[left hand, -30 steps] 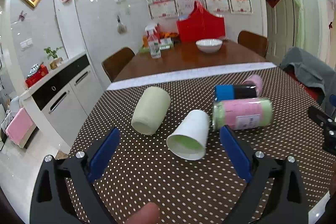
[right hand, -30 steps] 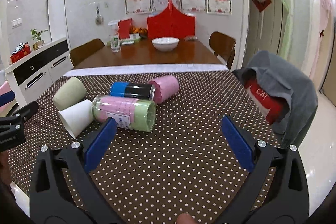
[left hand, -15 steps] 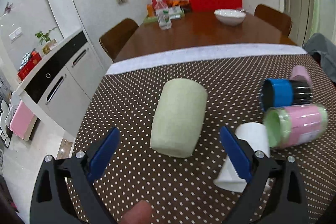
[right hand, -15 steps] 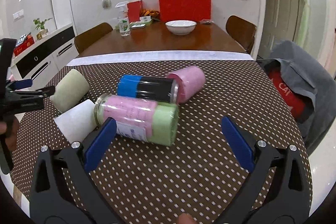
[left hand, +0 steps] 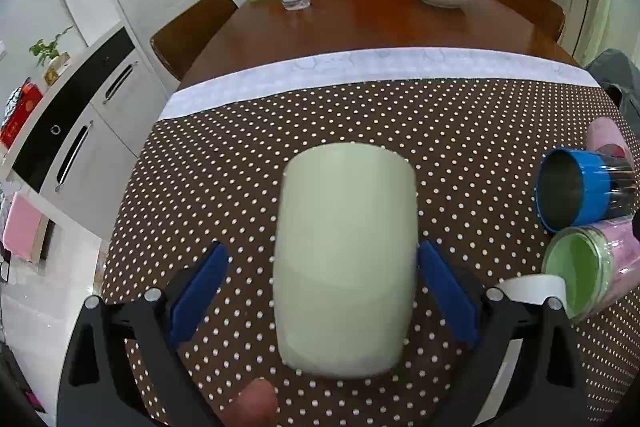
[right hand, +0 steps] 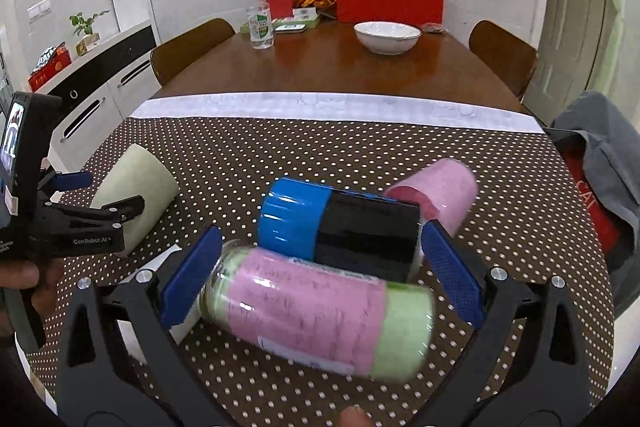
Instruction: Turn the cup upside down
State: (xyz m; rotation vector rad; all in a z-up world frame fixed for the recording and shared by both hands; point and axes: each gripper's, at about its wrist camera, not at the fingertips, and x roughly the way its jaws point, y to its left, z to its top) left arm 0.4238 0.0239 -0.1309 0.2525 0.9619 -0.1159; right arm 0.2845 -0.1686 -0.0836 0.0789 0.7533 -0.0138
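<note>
Pale green cup (left hand: 346, 259) lies on its side on the counter (left hand: 248, 163).
Left gripper (left hand: 323, 291) jaws spread around it; right gripper (right hand: 320, 275) jaws spread too.

The left gripper (left hand: 320, 285) has closed in around the pale green cup (left hand: 346, 259)

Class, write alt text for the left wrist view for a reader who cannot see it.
A pale green cup lies on its side between the open left tongs, on a brown polka-dot tablecloth. At right lie a blue-rimmed cup, a green-and-pink jar and a white cup.
</note>
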